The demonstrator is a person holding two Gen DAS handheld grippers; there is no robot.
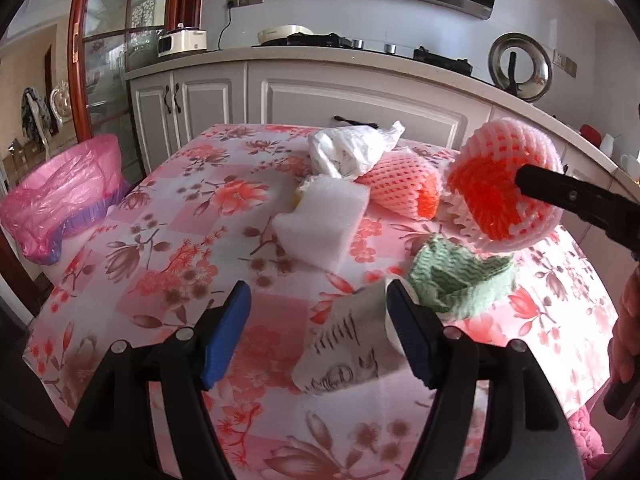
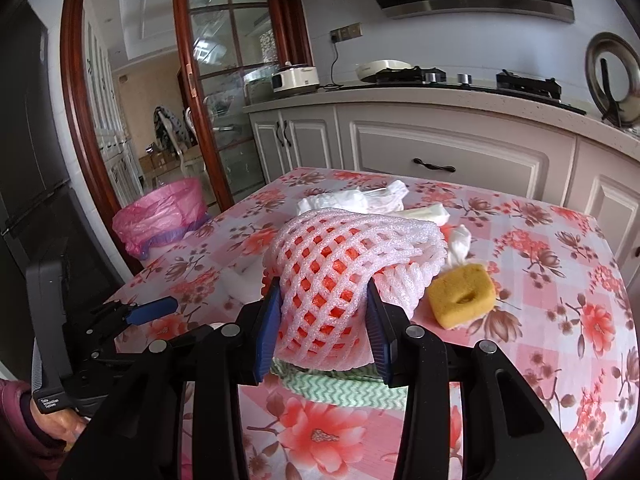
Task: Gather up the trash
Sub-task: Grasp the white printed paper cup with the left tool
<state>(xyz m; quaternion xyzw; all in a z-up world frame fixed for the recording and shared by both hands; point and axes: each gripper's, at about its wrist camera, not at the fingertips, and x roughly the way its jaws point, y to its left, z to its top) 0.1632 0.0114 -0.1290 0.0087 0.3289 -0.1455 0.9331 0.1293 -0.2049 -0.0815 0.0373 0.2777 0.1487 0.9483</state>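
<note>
Pink-lined bin (image 2: 160, 216) beside desk (image 1: 140, 248); contents hidden from you. Your right gripper (image 2: 324, 324) fingers clamp foam fruit net (image 2: 344, 264), lifted above green cloth (image 1: 460, 276). Your left gripper (image 1: 316, 320) fingers spread, printed paper cup (image 1: 344, 344) loose between them. Two foam nets, one yellow sponge (image 2: 460, 296), one white foam block (image 1: 320, 220).

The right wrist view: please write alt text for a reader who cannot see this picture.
The right claw is shut on a pink foam fruit net above a floral tablecloth, with a green wavy-patterned cloth under it. A yellow sponge lies to the right, crumpled white plastic bags lie behind, and a pink-lined bin stands beyond the table's left edge.
</note>
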